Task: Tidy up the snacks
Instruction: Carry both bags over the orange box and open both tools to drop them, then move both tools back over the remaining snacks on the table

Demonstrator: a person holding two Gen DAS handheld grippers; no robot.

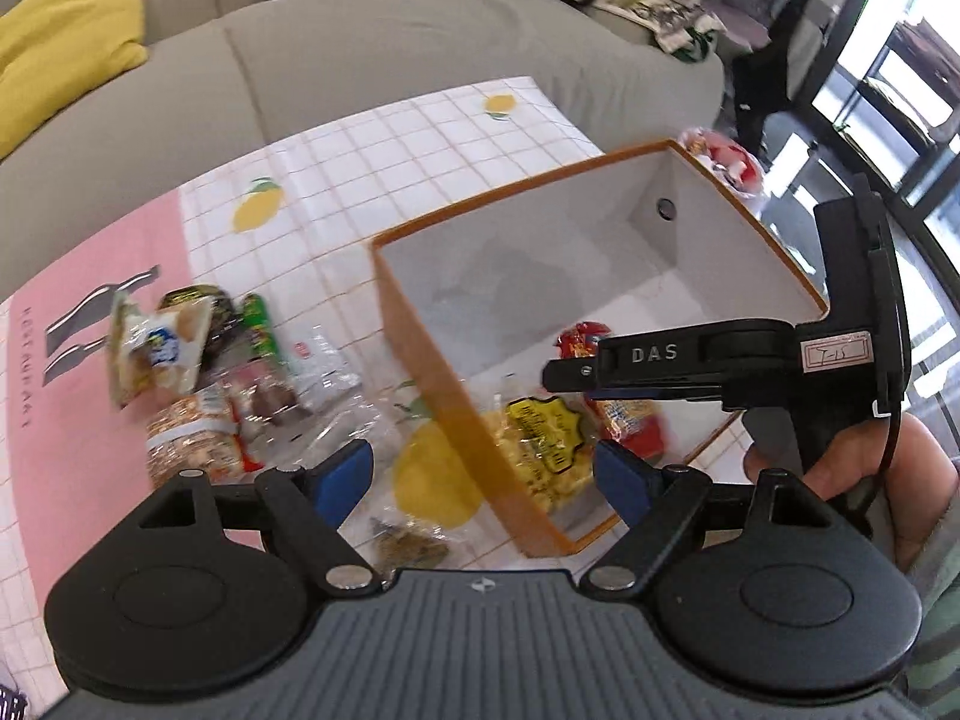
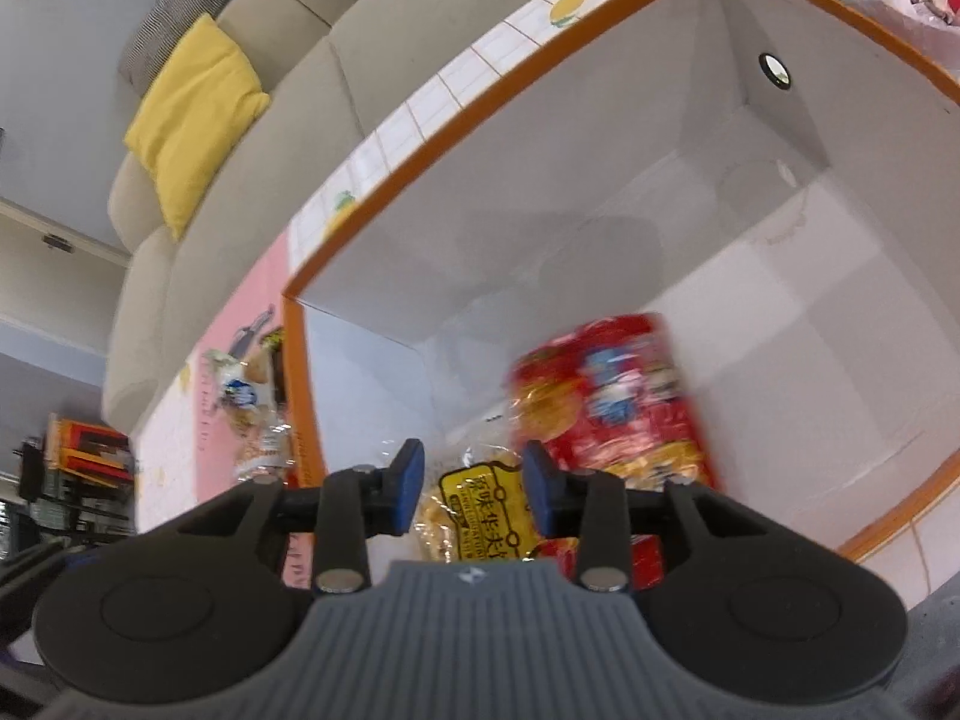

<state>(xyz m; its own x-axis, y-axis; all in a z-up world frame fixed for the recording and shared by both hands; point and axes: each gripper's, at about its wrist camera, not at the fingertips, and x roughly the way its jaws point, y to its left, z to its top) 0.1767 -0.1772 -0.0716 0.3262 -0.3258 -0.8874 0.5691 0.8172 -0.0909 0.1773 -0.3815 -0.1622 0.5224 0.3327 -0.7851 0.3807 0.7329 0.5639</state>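
Note:
An orange box (image 1: 420, 324) with a white inside stands on the table; it also shows in the right wrist view (image 2: 294, 360). Inside it lie a clear bag of yellow snacks with a yellow label (image 1: 540, 444) (image 2: 480, 510) and a red snack packet (image 1: 624, 420) (image 2: 606, 396). My right gripper (image 2: 471, 483) is open and empty, just above the yellow bag inside the box; it also shows in the left wrist view (image 1: 555, 373). My left gripper (image 1: 483, 480) is open and empty, over the box's near left wall. A pile of loose snack packets (image 1: 192, 384) lies left of the box.
The table has a white grid cloth with lemons (image 1: 372, 168) and a pink mat (image 1: 90, 324). A small dark snack bag (image 1: 408, 543) lies near my left gripper. A grey sofa (image 1: 360, 60) with a yellow cushion (image 2: 192, 114) stands behind. A red-and-white bag (image 1: 729, 159) sits beyond the box.

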